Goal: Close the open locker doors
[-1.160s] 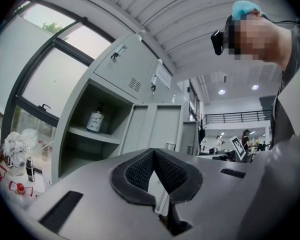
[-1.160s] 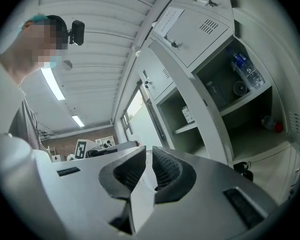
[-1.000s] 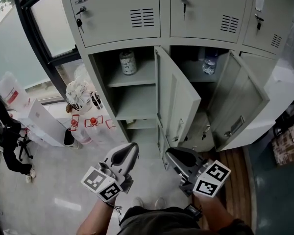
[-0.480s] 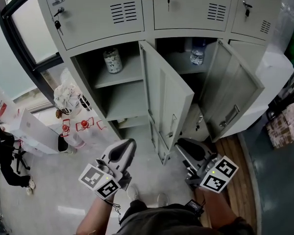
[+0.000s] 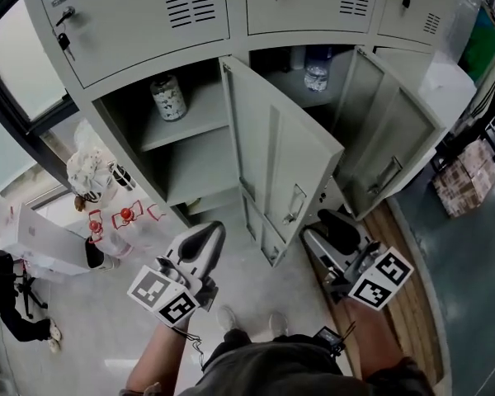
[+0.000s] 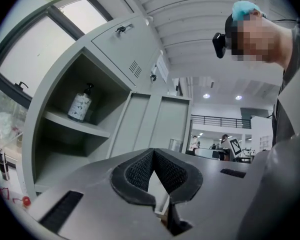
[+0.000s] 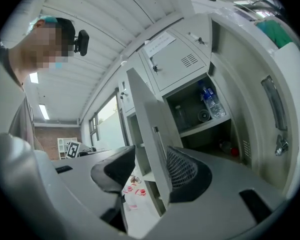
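**A:** What did your right gripper (image 7: 149, 160) just do?

**B:** Its jaws have just been opening. Now they stand apart. The edge of the tall grey metal locker door (image 5: 280, 163), mid frame, shows in the gap, not pinched. I think you are ready to swing it shut.

**A:** And your left gripper (image 6: 153, 156)?

**B:** Pressed together, holding nothing.

**A:** Anything hidden?

**B:** The other open grey door (image 5: 388, 143), at the right, covers the low part of its locker.

Floor (image 5: 74, 337): pale grey, glossy, catching the daylight.
Window (image 5: 2, 143): tall, dark-framed, off to the left.
Boards (image 5: 414, 312): wooden strip on the right, with dark teal flooring (image 5: 470, 295) beyond.
Ceiling (image 7: 100, 29): white, ribbed, with strip lights (image 7: 43, 112) on.
Far wall (image 7: 42, 134): brick.
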`<state>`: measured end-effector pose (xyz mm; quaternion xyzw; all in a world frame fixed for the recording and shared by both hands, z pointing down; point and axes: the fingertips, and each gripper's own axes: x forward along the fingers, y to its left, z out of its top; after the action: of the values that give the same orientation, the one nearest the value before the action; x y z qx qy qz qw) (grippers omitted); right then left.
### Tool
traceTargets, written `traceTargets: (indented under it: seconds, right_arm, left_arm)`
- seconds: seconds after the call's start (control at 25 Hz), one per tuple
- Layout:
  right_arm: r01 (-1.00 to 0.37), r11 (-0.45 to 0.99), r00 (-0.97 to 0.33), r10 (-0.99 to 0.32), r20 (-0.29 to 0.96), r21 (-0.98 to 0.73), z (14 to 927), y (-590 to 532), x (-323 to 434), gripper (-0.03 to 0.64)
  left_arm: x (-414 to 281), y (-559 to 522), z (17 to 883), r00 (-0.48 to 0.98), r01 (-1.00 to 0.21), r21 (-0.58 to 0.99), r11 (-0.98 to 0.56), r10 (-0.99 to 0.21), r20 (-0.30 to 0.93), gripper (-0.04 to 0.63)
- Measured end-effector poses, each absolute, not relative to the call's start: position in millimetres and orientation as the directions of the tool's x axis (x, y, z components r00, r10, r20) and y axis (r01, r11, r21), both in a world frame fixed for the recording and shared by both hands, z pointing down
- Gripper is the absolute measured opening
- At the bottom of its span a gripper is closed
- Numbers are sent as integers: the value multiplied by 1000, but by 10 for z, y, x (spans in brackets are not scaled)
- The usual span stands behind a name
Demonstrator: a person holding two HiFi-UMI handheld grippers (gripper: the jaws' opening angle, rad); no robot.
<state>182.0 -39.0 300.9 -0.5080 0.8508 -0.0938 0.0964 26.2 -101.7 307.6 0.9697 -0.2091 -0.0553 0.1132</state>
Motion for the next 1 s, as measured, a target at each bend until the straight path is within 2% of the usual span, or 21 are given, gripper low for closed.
traceTargets:
  seconds: [0.32,1.0]
  right_arm:
    - [-891,408,-409,-912,-35,-199,3007,-571,1741,186]
    - [-913,345,-350,-937,-15,-217,3040,-792,1676,186]
  left_arm:
    - [245,-1242,3103,939,-312,258,-915,-338,-66,8]
    - [283,-1486,3110,967,-219,267,-938,-245,-65,8]
